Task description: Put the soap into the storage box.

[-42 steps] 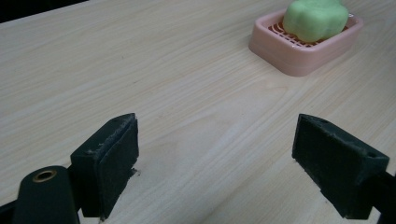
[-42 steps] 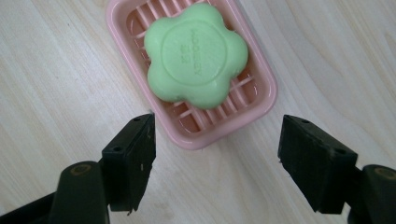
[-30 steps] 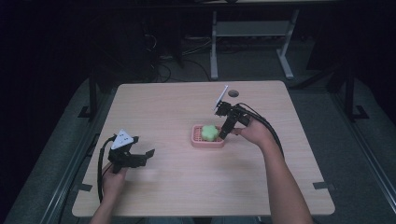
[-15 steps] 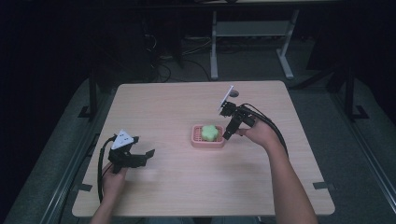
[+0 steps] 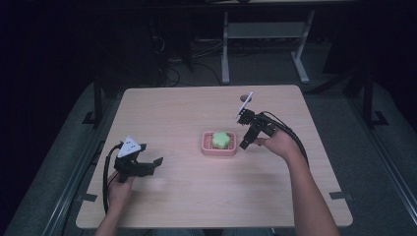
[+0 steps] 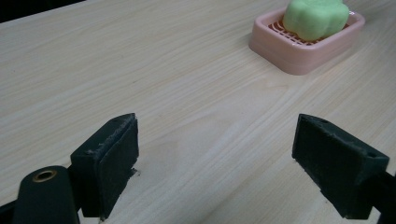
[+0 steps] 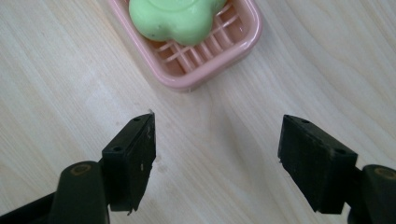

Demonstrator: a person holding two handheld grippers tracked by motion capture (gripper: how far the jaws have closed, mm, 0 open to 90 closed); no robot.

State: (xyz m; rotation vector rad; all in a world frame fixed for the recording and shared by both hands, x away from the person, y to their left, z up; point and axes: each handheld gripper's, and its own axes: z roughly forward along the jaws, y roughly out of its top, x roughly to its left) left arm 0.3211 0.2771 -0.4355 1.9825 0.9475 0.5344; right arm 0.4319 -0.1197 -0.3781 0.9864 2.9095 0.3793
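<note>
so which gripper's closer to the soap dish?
Right. The right gripper, jaws open, sits just beside the pink soap dish that holds the green soap. The left gripper, also open, rests well off toward the table's left edge.

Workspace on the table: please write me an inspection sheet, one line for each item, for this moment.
Surface: light wood table, dry and flat, no marks seen.
Job's things: green soap lies in the pink dish, near the table's middle.
Clutter: small dark round thing near the far edge; too small to tell what it is.
Grippers: left gripper open, low over bare wood at the near left; right gripper open, just right of the dish, touching nothing.
Cables: one black cable trails from the left gripper, another runs from the right one along the forearm.
Surroundings: dark room, grey floor, a white frame behind the table.
</note>
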